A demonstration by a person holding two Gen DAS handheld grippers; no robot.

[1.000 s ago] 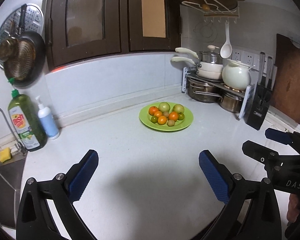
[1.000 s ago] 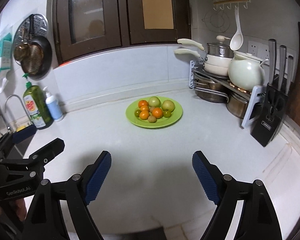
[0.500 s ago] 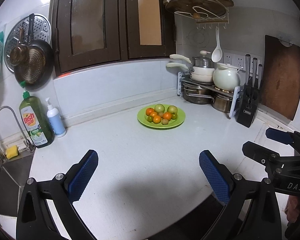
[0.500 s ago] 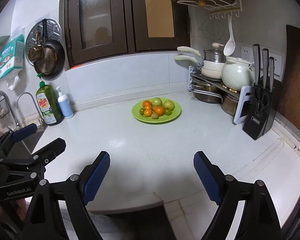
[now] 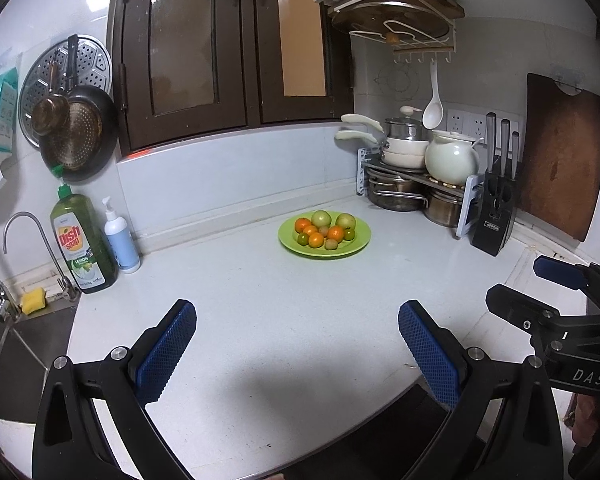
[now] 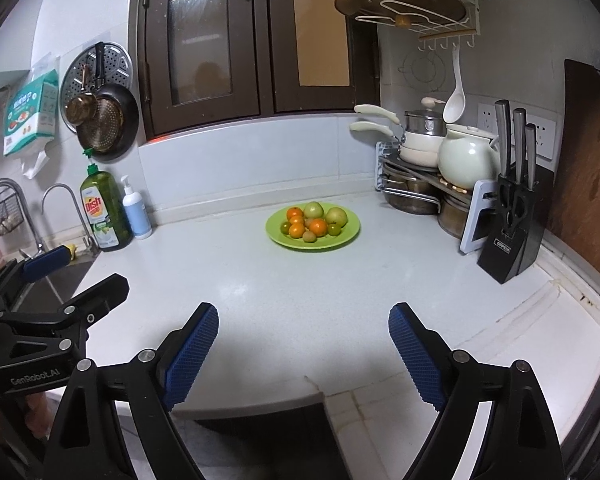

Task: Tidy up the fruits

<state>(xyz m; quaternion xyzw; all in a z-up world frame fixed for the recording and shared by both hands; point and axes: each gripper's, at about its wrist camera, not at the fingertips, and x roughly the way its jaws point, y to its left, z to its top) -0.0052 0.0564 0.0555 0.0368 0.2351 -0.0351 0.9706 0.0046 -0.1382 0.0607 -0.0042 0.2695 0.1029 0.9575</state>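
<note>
Left wrist view, left gripper (image 5: 296, 344) and right gripper (image 6: 303, 344) jaws spread, empty, fruit (image 5: 323, 229) on plate (image 5: 362, 240) near counter (image 5: 260, 300) back edge

A dish soap bottle (image 5: 85, 242) and a pump bottle (image 5: 121, 237) are standing far ahead to the left; a knife block (image 5: 497, 205) is sitting ahead right, beside stacked pots (image 5: 409, 176).
</note>
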